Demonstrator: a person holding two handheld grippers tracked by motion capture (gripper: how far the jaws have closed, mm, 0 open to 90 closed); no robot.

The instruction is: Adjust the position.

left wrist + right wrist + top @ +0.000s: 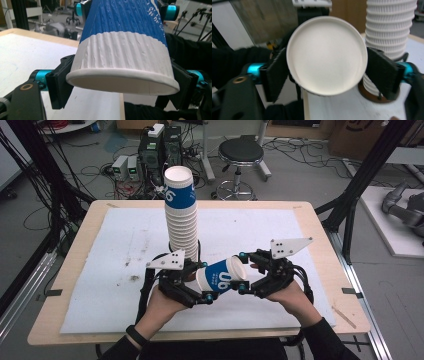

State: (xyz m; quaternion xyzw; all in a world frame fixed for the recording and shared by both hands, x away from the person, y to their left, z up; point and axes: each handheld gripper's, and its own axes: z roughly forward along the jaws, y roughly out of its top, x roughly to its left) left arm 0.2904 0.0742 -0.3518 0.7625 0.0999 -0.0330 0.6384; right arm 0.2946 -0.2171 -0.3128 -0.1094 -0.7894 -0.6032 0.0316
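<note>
The left claw (204, 281) pinched a single blue-and-white paper cup (223, 276) at its wide rim end, holding it on its side just above the white sheet on the bench (65, 270); in the left gripper view its pads sat against both sides of the rim. The grip looked shallow and near the lip, so the soft wall could have buckled or the cup pivoted downward. Just behind the cup rose the tall stack of cups (181, 215), standing near enough that a swing of either hand could have toppled it. At the right, the right claw (242, 273) stood spread around the cup's base; its pads appeared slightly apart from the wall, though I could not tell this for sure. If it dragged while backing away, it might have tugged the cup loose.
</note>
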